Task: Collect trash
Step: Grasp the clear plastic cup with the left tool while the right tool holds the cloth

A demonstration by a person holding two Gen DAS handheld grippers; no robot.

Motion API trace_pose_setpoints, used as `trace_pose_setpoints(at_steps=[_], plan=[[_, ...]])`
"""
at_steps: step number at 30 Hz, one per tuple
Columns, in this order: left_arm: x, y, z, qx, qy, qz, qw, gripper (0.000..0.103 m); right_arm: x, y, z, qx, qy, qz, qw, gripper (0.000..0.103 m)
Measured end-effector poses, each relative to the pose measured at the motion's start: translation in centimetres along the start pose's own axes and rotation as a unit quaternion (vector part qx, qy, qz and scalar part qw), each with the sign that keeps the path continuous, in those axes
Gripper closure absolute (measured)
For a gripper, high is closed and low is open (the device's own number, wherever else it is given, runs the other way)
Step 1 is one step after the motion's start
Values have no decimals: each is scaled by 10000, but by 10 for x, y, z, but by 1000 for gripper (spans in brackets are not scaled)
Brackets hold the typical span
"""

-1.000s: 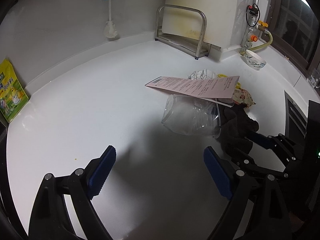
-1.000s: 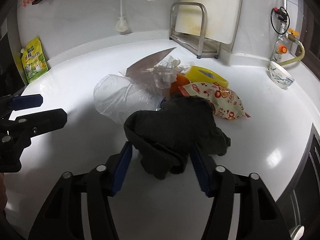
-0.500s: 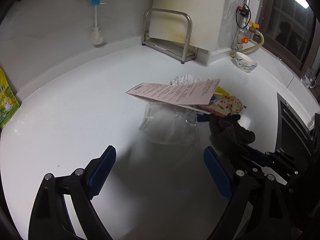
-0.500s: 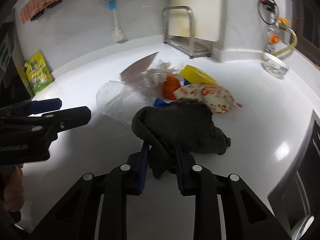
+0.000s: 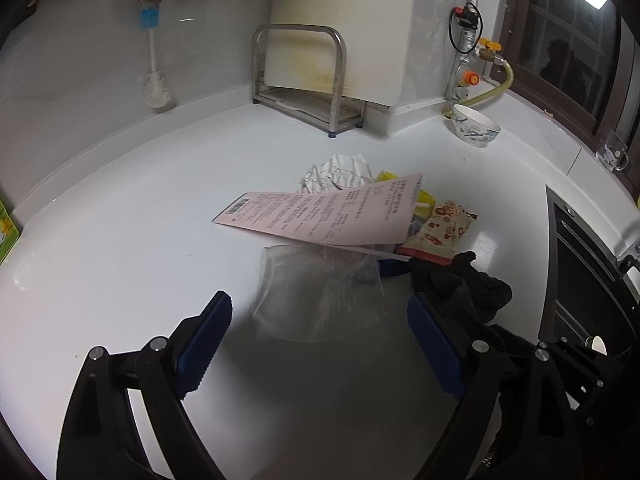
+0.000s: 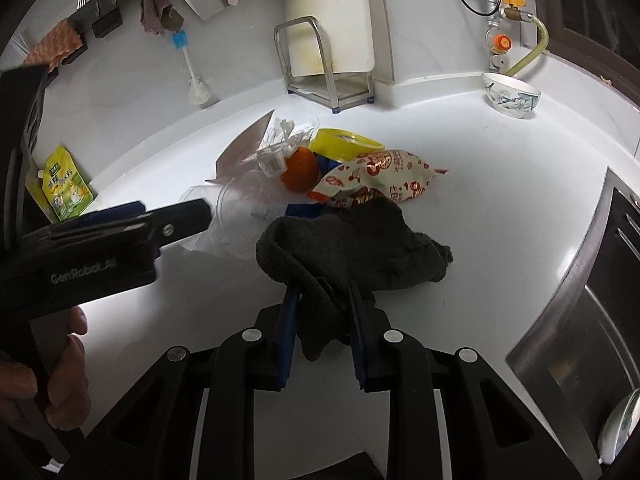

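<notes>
A pile of trash lies mid-counter: a pink printed paper (image 5: 324, 212), a clear plastic bag (image 5: 320, 296), a crumpled white tissue (image 5: 336, 172), a red-patterned snack packet (image 6: 380, 180), an orange (image 6: 300, 168) and a yellow lid (image 6: 344, 144). My right gripper (image 6: 322, 312) is shut on a dark cloth (image 6: 352, 244), also in the left wrist view (image 5: 464, 292). The cloth's near edge is lifted between the fingers. My left gripper (image 5: 320, 328) is open and empty, just short of the plastic bag.
A steel rack (image 5: 304, 80) holds a cutting board at the back. A patterned bowl (image 5: 476, 128) stands back right by the gas valve. A brush (image 5: 154, 80) leans on the wall. A green pouch (image 6: 66, 188) stands far left. A sink (image 6: 592, 320) is at right.
My right gripper closed on the dark cloth and raised its near edge. Both grippers pulled back and up, so the trash pile looks farther away. The left gripper stayed open.
</notes>
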State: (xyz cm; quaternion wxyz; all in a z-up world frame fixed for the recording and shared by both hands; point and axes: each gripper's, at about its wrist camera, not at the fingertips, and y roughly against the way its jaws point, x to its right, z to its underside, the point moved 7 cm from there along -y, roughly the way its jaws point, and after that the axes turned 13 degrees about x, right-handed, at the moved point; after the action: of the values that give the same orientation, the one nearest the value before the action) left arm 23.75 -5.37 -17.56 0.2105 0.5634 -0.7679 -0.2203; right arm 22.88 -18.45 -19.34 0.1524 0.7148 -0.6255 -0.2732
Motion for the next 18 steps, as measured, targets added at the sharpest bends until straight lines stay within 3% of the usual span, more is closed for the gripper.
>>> trace_pose_setpoints(at_steps=[13, 18], plan=[[0, -30, 6, -305, 115, -371, 9988, 15, 3, 1, 1, 33, -110, -48, 9999, 80], [-9, -32, 7, -336, 268, -379, 9984, 27, 3, 0, 1, 10, -125, -57, 9999, 80]])
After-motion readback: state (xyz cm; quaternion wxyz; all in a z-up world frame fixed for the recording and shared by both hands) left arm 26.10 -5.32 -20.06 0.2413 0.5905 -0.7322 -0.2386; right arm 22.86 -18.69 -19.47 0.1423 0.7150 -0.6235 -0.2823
